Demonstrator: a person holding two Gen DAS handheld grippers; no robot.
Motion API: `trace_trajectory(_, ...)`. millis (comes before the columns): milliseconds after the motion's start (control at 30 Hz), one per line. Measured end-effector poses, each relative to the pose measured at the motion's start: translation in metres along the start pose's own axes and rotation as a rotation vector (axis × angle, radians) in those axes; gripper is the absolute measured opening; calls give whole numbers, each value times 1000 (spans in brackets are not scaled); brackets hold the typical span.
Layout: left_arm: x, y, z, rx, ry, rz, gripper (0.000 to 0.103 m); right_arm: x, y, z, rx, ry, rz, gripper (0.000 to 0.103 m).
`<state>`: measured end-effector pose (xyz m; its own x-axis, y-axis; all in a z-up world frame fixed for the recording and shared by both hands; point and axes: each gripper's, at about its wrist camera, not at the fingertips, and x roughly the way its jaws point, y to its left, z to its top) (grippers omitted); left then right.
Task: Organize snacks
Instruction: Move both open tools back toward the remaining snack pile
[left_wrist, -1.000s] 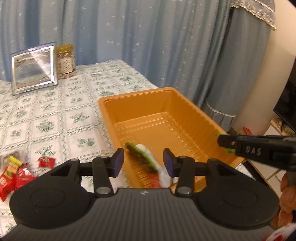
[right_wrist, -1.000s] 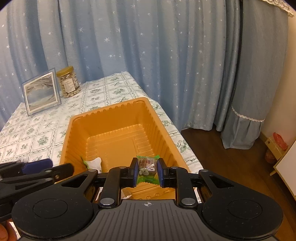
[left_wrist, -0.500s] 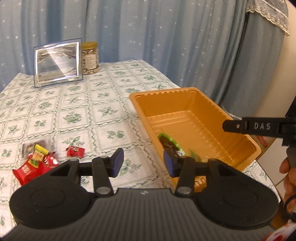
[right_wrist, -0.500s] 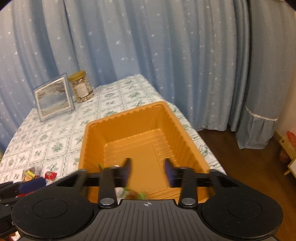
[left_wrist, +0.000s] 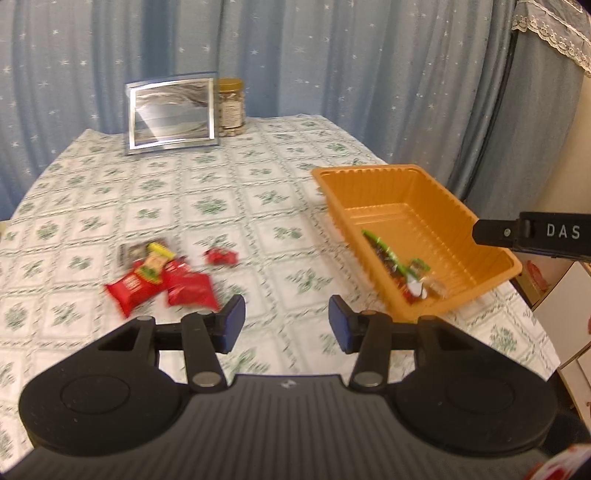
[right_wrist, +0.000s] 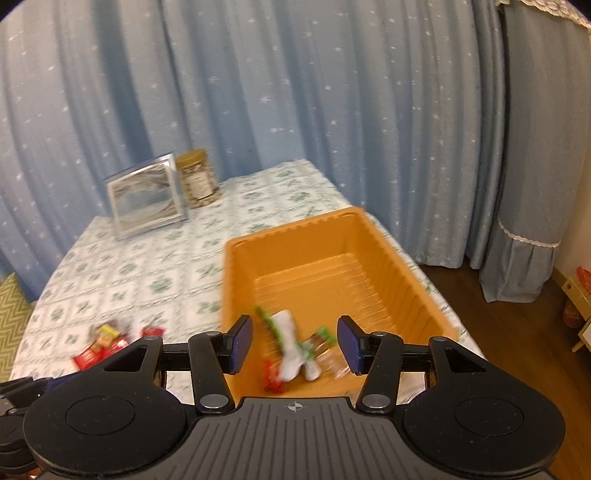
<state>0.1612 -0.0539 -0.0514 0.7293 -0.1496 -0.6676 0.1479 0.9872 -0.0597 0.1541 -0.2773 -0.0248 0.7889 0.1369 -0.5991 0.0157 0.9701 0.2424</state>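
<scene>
An orange plastic tray (left_wrist: 436, 192) (right_wrist: 325, 229) sits at the table's right edge with a few wrapped snacks (left_wrist: 402, 269) (right_wrist: 291, 347) in its near end. A pile of red and yellow snack packets (left_wrist: 162, 280) (right_wrist: 103, 343) lies on the tablecloth to the left, with one small red packet (left_wrist: 221, 256) beside it. My left gripper (left_wrist: 286, 323) is open and empty above the table between pile and tray. My right gripper (right_wrist: 294, 343) is open and empty above the tray's near end; its side shows in the left wrist view (left_wrist: 535, 236).
A silver picture frame (left_wrist: 171, 112) (right_wrist: 146, 199) and a jar (left_wrist: 231, 103) (right_wrist: 195, 179) stand at the back of the table. Blue curtains hang behind. The floor and low furniture (right_wrist: 580, 314) lie to the right, past the table edge.
My right gripper opened and dropped the green-wrapped snack into the tray, then rose. My left gripper swung left, away from the tray and toward the snack pile.
</scene>
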Motion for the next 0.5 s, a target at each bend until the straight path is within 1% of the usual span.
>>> trace_trajectory(267,-51,30,-26,-24,-15,47,52,-23,50,-34,-55,34,49,51)
trace_trajectory(500,-85,57,-45,-50,-31,94,54,-32,83,-57,-103,61,90,52)
